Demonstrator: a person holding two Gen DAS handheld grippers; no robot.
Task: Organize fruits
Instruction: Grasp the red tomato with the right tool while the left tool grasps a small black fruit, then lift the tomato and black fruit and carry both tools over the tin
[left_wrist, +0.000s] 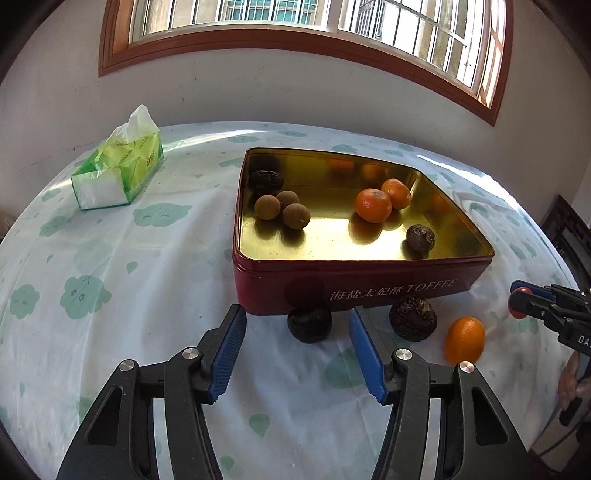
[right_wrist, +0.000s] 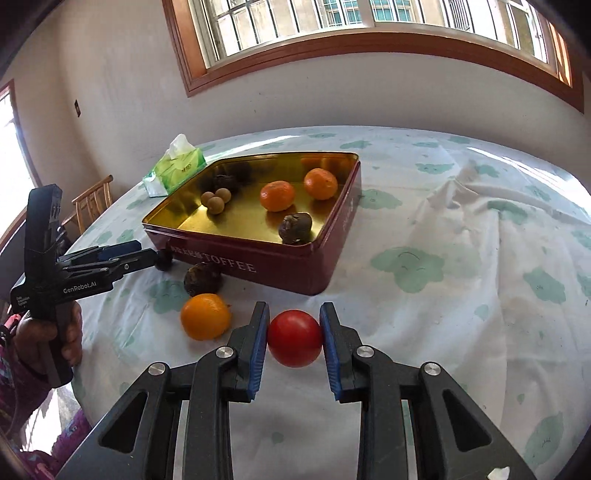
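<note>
The right gripper (right_wrist: 294, 334) is clamped on a small red tomato-like fruit (right_wrist: 294, 338), its blue pads pressing both flanks and carrying it just above the cloth, a hold that seems meant for a lift into the tin. To its left, the left gripper (left_wrist: 297, 349) is spread apart with nothing pinched; a dark round fruit (left_wrist: 309, 324) sits on the cloth ahead of the gap, hard against the tin's near wall, and looks to be its target. Whether the pads touch it cannot be told. Beside it lie a second wrinkled dark fruit (left_wrist: 413, 318) and a loose orange citrus (left_wrist: 464, 339), both outside the tin. The maroon toffee tin (left_wrist: 369, 288), open with a gold lining, already holds three tan longans (left_wrist: 282, 208) grouped with a dark fruit at one end, and two mandarins (left_wrist: 382, 199) with another dark fruit at the other, which suggests sorting by kind. A green tissue pack (left_wrist: 118, 170) stands well apart on the cloud-print tablecloth (left_wrist: 110, 295) beneath a barred window.
</note>
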